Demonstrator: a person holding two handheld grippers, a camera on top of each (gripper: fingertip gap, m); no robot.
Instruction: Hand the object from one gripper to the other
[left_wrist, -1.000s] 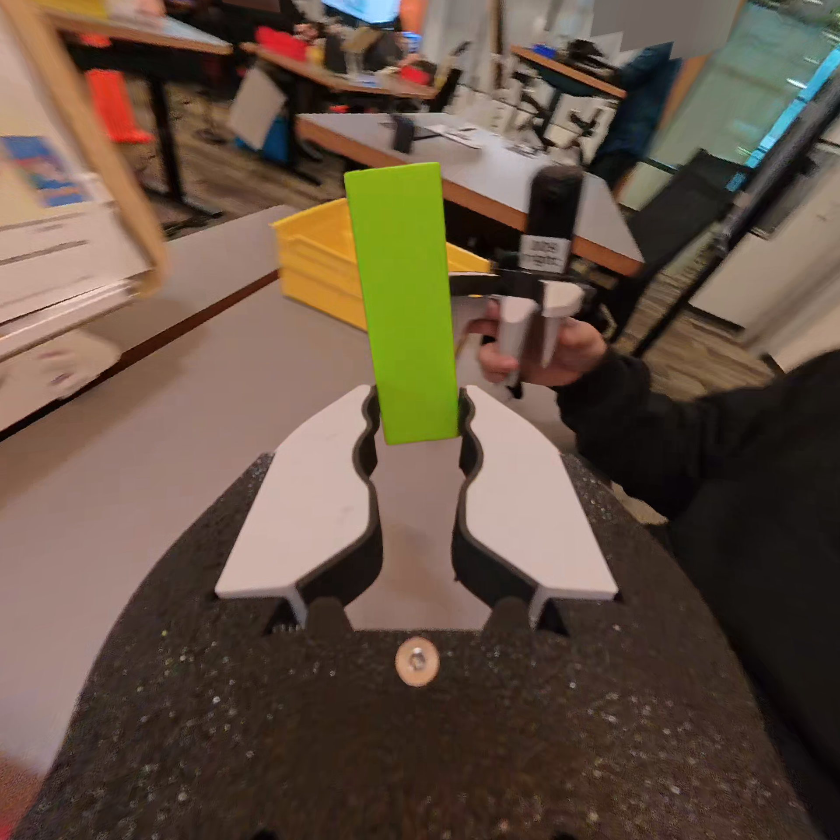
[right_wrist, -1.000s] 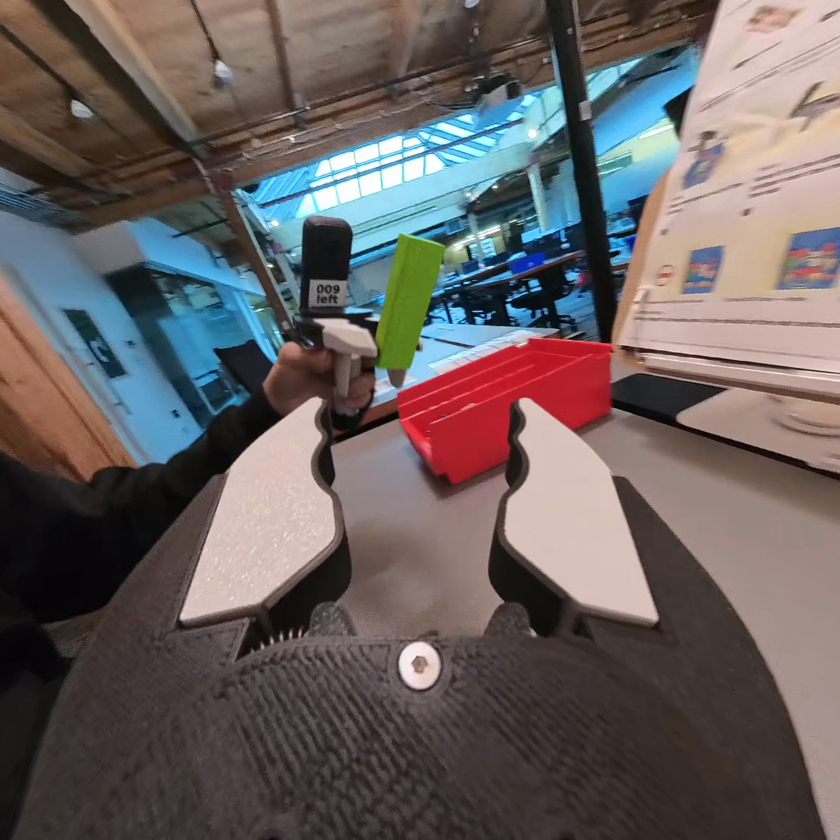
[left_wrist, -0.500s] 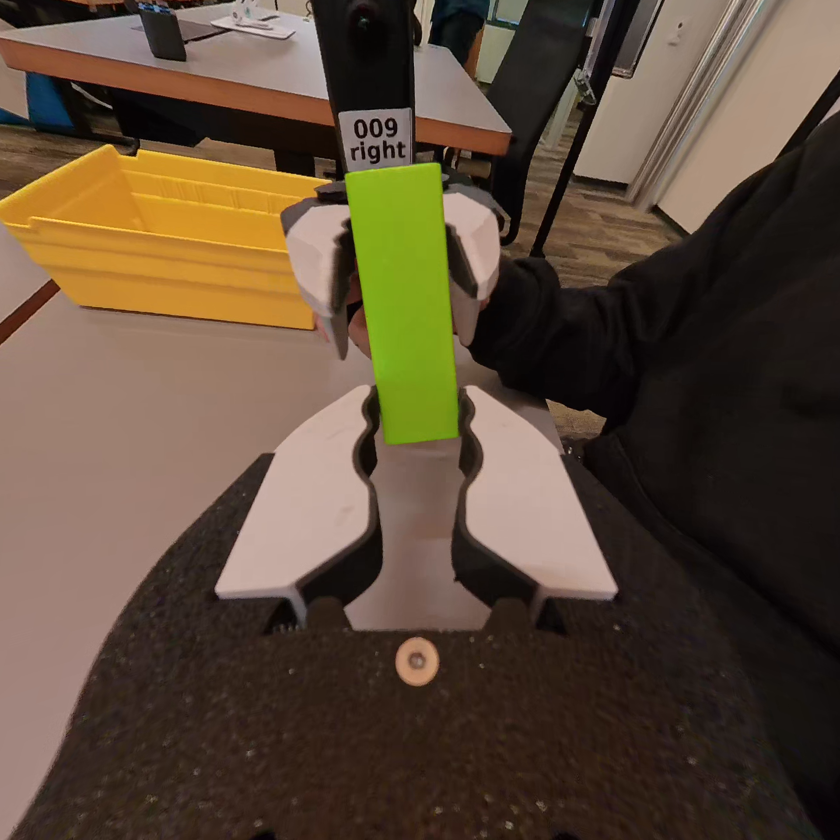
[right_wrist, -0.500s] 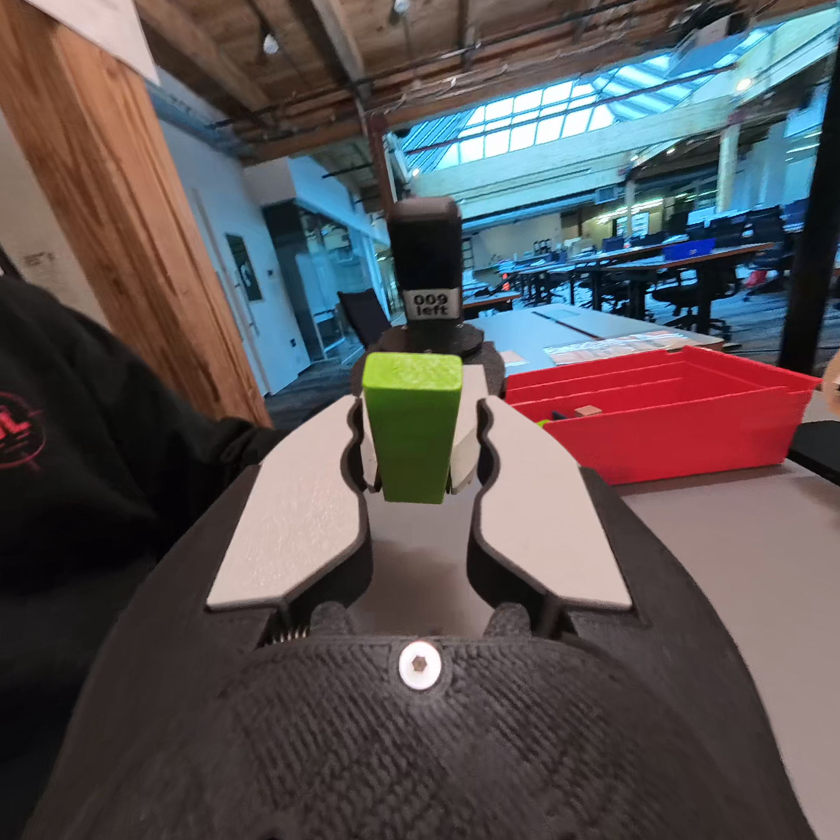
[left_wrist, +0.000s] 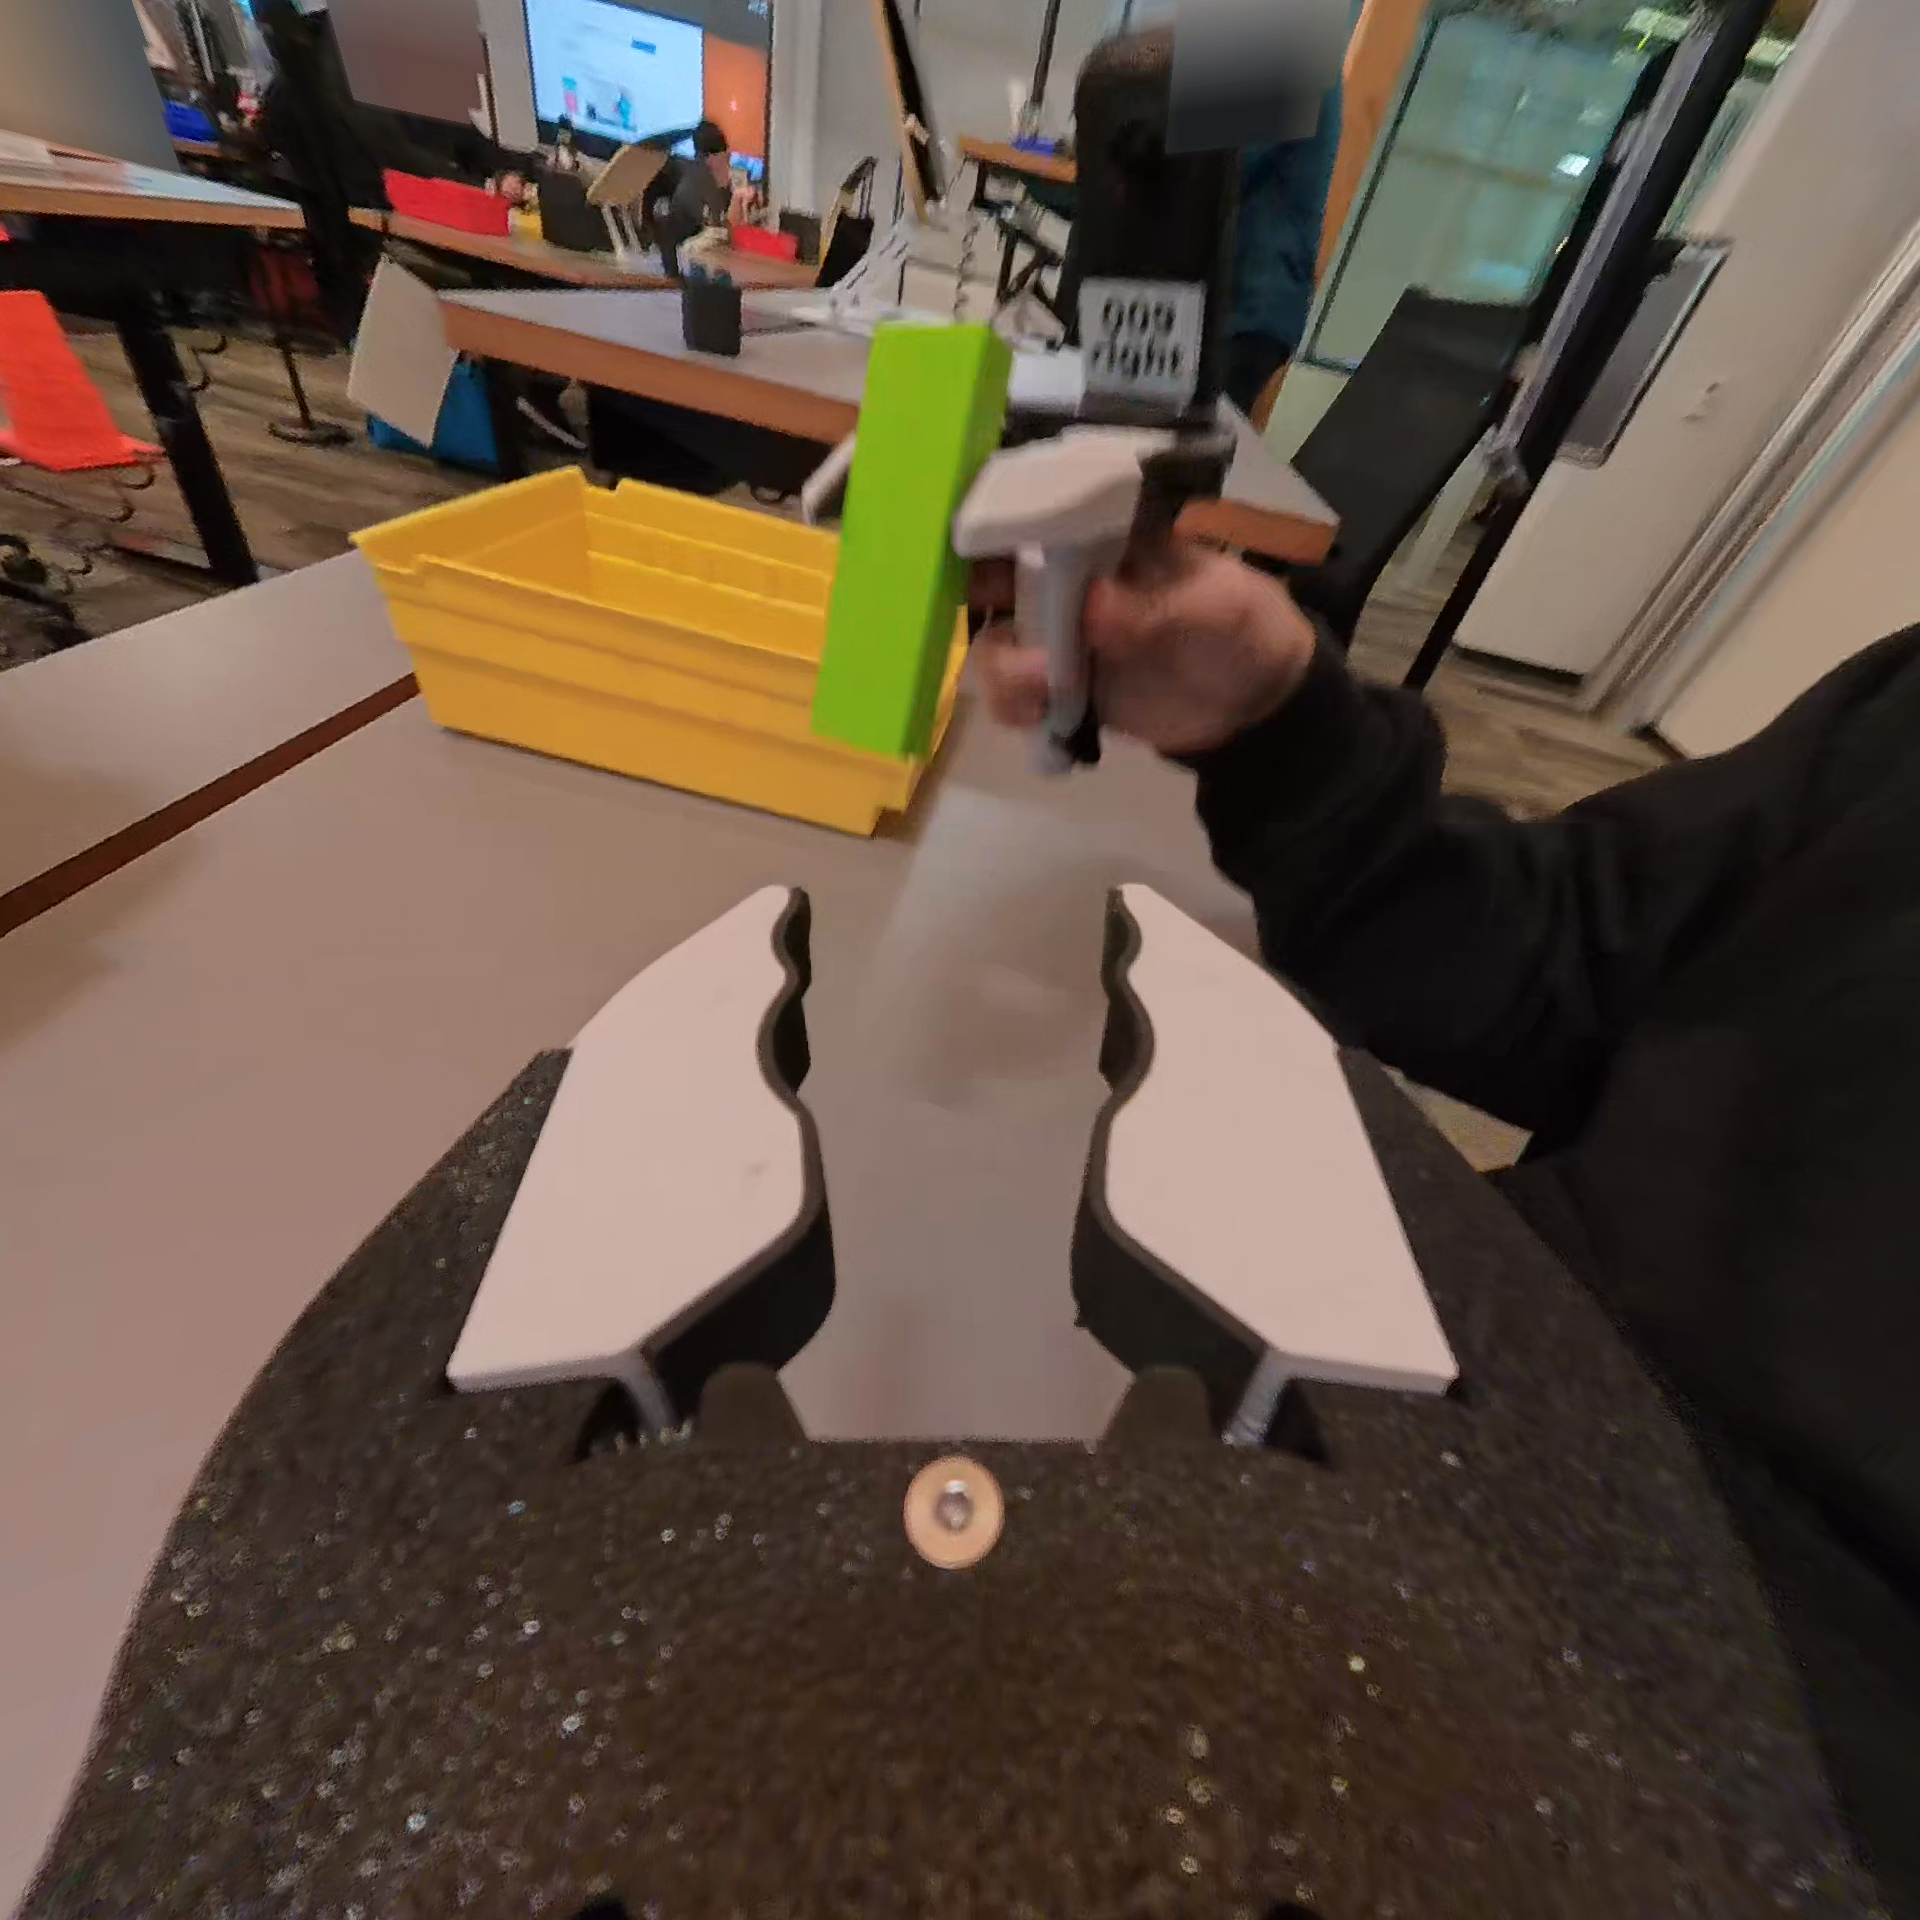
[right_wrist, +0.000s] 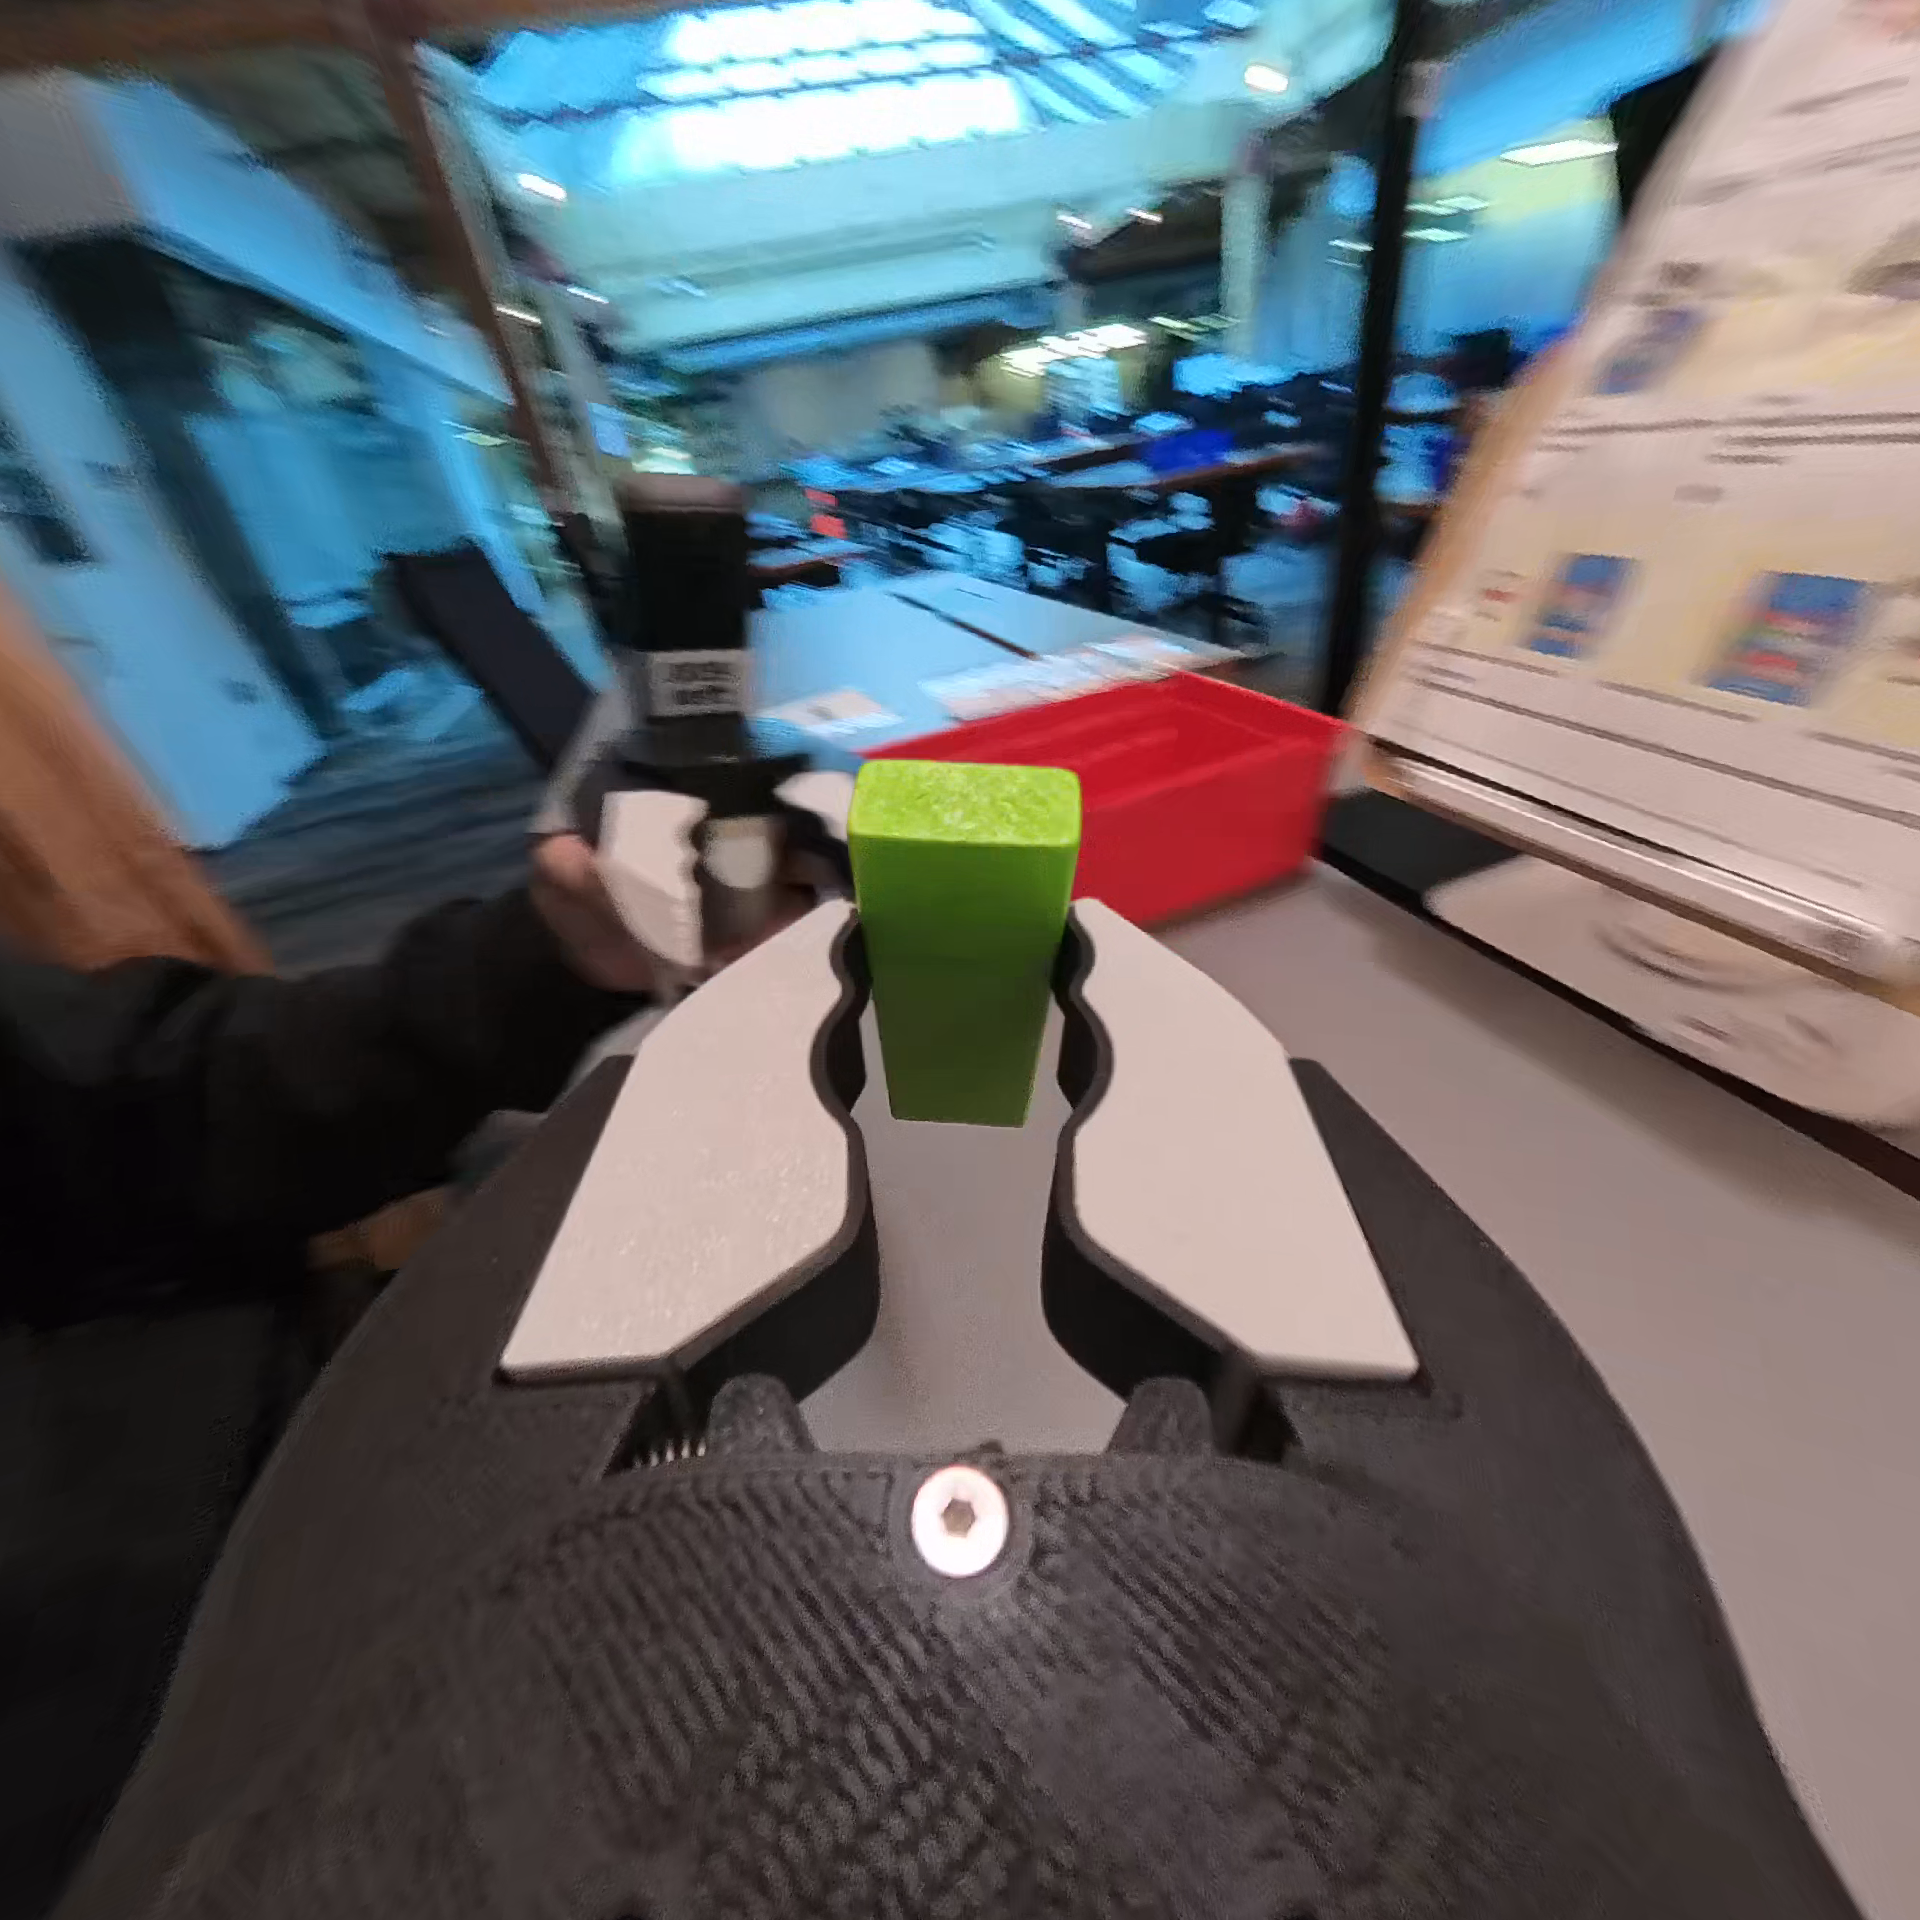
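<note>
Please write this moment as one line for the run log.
stage: handover done | right gripper: shut on green block | left gripper: open, nothing between fingers | yellow bin behind block | red bin on table

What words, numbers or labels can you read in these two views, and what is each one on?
White label on the right gripper handle: printed, too blurred to read.
White label on the left gripper handle: too blurred to read.
Printed sheets on the board at right: too blurred.
Distant screen: too small.
Green block: no writing.
</note>
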